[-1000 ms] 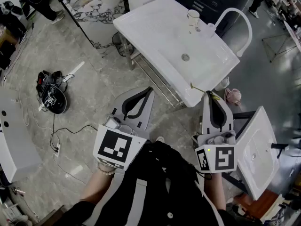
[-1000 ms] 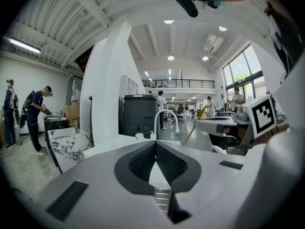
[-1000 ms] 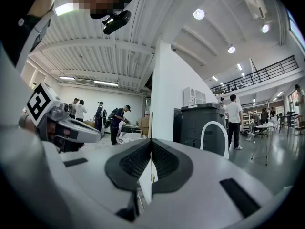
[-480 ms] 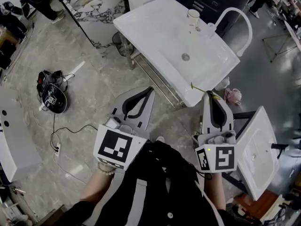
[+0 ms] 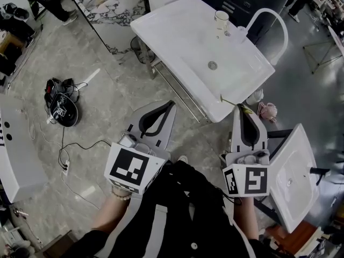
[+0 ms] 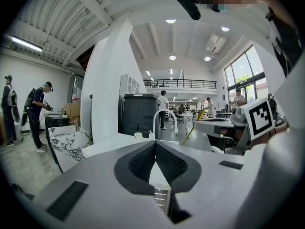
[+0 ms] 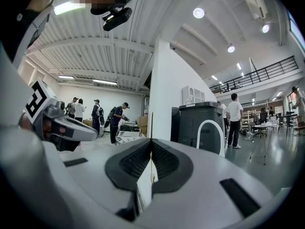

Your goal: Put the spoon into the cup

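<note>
The spoon [image 5: 230, 101] was pinched in my right tongs [image 5: 240, 108], jaws closed on its thin handle, which poked out past the tips, forward and a little left, over the near corner of the white bench [image 5: 177, 36]; the cup [image 5: 221, 19] stood upright at the far edge beside the curved tap [image 5: 267, 10], well apart and nearly straight ahead of those tongs; the right hand had the shorter reach, I judged; my left tongs [image 5: 171, 104] were closed on nothing, low over the floor.
</note>
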`<action>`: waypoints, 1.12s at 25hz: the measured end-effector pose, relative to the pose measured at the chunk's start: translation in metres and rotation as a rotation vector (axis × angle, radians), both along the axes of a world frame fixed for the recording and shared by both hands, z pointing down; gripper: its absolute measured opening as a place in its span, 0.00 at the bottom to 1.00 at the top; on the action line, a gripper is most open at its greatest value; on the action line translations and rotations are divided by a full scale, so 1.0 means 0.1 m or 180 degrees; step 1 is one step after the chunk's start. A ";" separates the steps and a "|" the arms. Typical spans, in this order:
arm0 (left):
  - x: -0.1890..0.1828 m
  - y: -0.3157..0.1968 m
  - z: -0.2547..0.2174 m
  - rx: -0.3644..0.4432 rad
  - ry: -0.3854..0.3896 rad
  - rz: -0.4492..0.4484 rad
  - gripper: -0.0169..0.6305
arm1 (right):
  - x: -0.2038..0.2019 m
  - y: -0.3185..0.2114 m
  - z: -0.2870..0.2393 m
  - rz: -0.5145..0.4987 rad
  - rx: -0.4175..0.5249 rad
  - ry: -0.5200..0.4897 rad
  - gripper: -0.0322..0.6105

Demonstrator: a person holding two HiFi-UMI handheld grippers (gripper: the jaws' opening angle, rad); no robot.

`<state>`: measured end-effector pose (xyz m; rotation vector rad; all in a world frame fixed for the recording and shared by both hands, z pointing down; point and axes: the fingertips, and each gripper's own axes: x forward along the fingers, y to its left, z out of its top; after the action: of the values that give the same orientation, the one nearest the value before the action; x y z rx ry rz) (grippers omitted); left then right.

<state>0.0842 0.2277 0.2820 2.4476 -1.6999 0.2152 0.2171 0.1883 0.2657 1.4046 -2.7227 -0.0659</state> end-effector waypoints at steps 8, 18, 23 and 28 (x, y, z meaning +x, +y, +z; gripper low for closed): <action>0.19 0.06 -0.03 0.0019 -0.0060 -0.0105 0.03 | 0.19 0.01 -0.01 -0.0090 0.0007 -0.0086 0.06; 0.50 0.08 -0.01 0.0008 -0.0094 -0.0154 0.03 | 0.52 0.02 0.06 -0.0150 -0.0016 -0.0062 0.06; 0.50 0.07 -0.03 0.0037 -0.0133 -0.0235 0.03 | 0.59 0.00 0.06 -0.0150 -0.0008 -0.0104 0.06; 0.45 -0.02 -0.02 0.0119 -0.0234 -0.0215 0.03 | 0.57 -0.06 0.08 -0.0132 0.0001 -0.0128 0.06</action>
<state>0.1288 0.2255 0.2798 2.4324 -1.8294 0.2709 0.2745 0.1821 0.2734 1.3644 -2.7846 -0.0407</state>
